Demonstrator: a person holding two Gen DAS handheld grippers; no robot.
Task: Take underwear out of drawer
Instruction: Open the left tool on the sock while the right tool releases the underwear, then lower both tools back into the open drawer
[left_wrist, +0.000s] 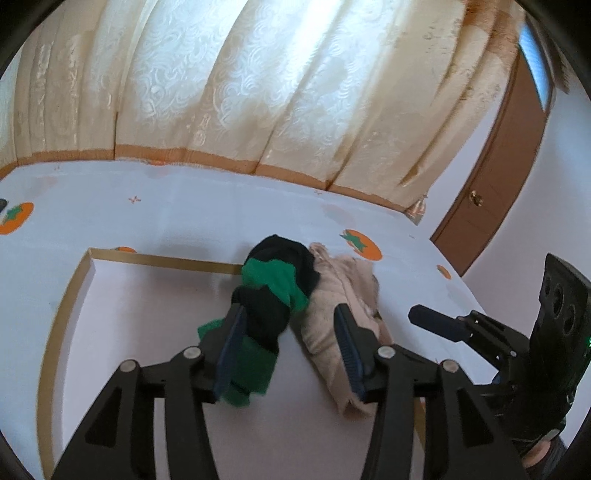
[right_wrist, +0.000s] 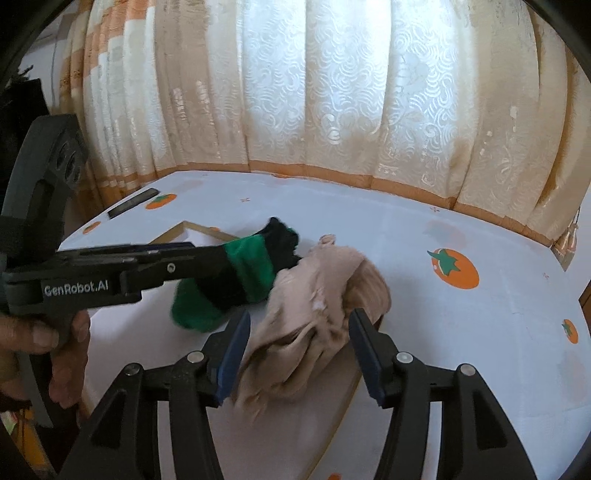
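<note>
A shallow white drawer with a wooden rim (left_wrist: 70, 291) lies on the table. In it are black-and-green underwear (left_wrist: 273, 291) and beige underwear (left_wrist: 332, 325), side by side. My left gripper (left_wrist: 291, 325) is open, its fingers astride both garments, the left finger (left_wrist: 232, 332) against the black-and-green piece. My right gripper (right_wrist: 299, 332) is open around the beige underwear (right_wrist: 314, 306). The black-and-green underwear (right_wrist: 240, 280) lies left of it, under the left gripper's finger (right_wrist: 177, 258).
The table wears a white cloth with orange fruit prints (right_wrist: 454, 269). A dark phone-like object (right_wrist: 133, 201) lies at its far left. Cream curtains (left_wrist: 258, 92) hang behind, and a brown door (left_wrist: 491, 173) stands at the right.
</note>
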